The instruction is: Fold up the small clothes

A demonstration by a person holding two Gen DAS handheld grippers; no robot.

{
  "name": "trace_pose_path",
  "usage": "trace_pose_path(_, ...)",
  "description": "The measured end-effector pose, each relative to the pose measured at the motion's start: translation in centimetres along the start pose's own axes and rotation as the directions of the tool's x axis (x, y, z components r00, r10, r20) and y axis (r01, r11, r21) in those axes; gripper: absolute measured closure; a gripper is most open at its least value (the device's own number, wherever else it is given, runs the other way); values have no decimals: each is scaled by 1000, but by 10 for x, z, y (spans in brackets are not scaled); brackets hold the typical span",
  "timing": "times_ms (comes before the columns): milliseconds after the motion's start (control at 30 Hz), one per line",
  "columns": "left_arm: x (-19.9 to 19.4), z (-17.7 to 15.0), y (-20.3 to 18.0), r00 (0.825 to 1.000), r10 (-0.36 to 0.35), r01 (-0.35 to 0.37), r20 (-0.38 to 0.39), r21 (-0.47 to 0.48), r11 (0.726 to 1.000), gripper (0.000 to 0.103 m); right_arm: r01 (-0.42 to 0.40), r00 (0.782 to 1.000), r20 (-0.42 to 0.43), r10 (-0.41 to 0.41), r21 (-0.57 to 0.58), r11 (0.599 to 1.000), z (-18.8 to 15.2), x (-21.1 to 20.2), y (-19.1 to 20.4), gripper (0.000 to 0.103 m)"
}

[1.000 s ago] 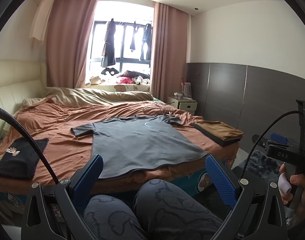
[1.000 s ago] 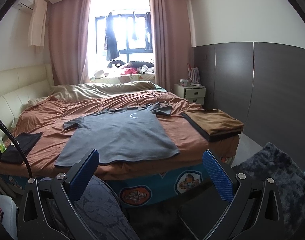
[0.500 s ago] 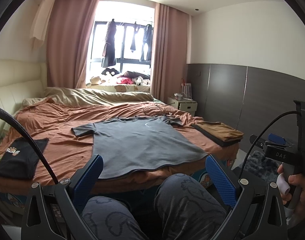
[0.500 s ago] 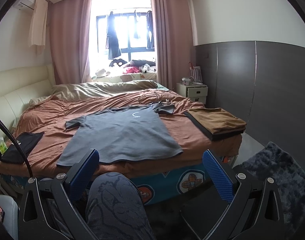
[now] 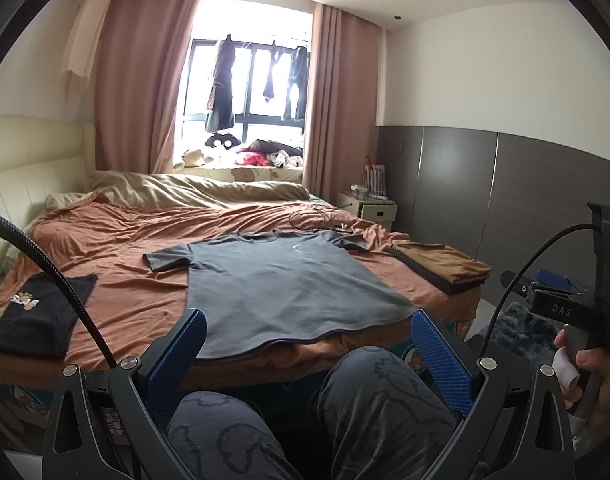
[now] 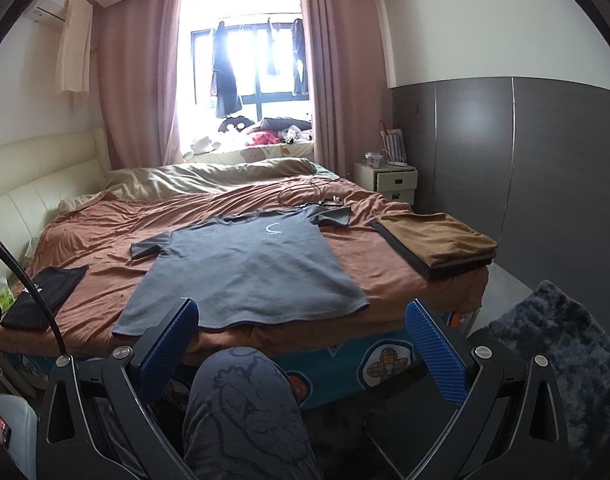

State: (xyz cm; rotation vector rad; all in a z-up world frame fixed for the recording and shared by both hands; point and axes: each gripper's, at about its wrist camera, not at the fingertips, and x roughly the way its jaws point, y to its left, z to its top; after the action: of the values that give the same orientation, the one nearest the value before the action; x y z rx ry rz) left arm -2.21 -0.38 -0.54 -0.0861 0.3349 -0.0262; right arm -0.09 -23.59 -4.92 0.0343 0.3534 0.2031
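Note:
A grey T-shirt [image 5: 281,280] lies flat, front up, on the orange bedsheet [image 5: 129,248], its hem at the near bed edge; it also shows in the right wrist view [image 6: 245,272]. My left gripper [image 5: 305,344] is open and empty, held back from the bed above the person's knees [image 5: 377,400]. My right gripper [image 6: 301,336] is open and empty, also short of the bed edge. The right gripper's handle [image 5: 561,308] shows at the right of the left wrist view.
A folded black garment [image 5: 37,320] lies at the bed's left. A folded brown and black stack [image 6: 437,244] sits at the right corner. A cable [image 6: 301,196] lies behind the shirt. A nightstand [image 6: 393,180] and dark rug [image 6: 561,344] are at right.
Both grippers have drifted slightly closer to the bed and the person's knees have shifted in view. The shirt has not moved.

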Motion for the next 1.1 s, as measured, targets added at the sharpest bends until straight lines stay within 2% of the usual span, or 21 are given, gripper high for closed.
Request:
trace_pose_path(567,28,7,11,999,17,-17,-34,-10,1000,0,-19,999,-32,19,22,1000,7,28,4,0)
trace_pose_path(1100,86,36,48,993,86,-89,-78,-33,996,0,-101,990,-92,104,37,994,36,97,17,0)
